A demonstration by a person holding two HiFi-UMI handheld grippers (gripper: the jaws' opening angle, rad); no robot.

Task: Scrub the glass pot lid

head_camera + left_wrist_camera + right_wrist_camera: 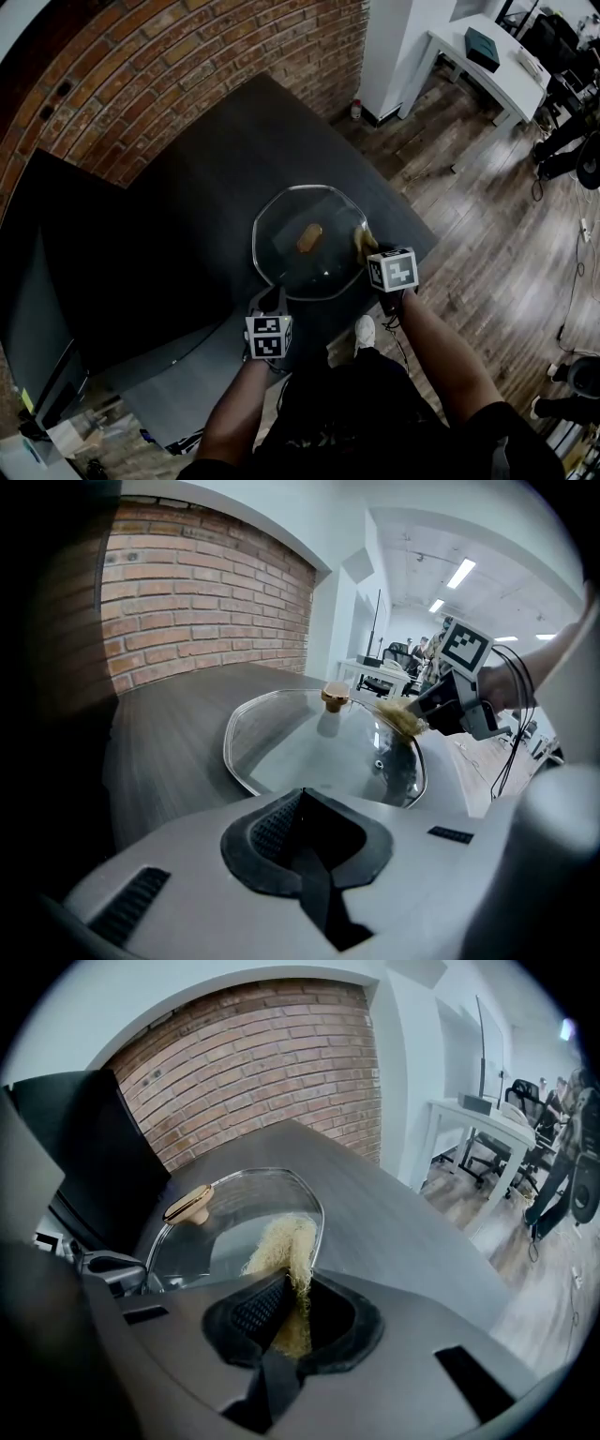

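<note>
Head view: one lid [284, 251], one scrubber [362, 243]

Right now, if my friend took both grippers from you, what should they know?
Left gripper: jaws together at the glass pot lid's near rim; unclear whether they pinch it.
Right gripper: shut on the yellow scrubber, at the lid's right rim.
Lid lies knob up on the dark table.
Done: scrubber picked up, brought to lid. Left: scrub the glass.
</note>
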